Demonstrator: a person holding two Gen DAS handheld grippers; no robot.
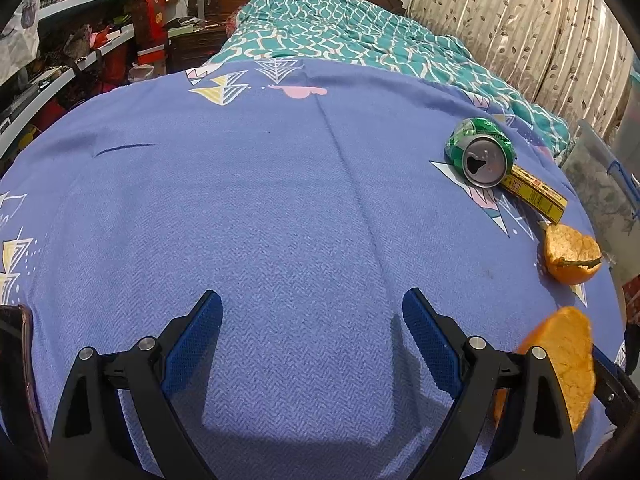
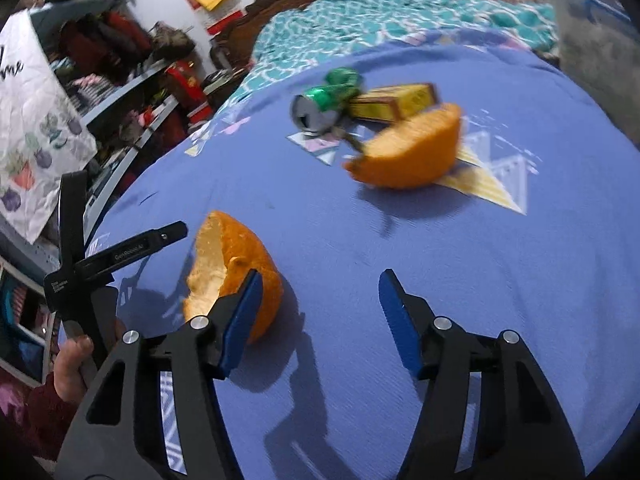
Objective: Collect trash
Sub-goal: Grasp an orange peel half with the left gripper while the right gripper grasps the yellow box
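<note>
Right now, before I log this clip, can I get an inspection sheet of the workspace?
Surface: blue patterned bedsheet, wrinkled.
Job's things: crushed green can lying against a yellow box; two orange peel pieces, far and near.
Clutter: nothing seen.
Grippers: left gripper open over bare sheet; right gripper open, its left finger in front of the near peel.
Cables: nothing seen.
Surroundings: teal quilt, curtain, crowded shelves.

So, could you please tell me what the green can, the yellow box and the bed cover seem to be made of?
The green can looks like thin aluminium: shiny silver top, glossy printed wall that is dented. The yellow box seems to be printed cardboard, with flat faces and sharp folded edges. The bed cover is woven cloth, probably cotton, matte with a visible herringbone weave and soft creases.
</note>
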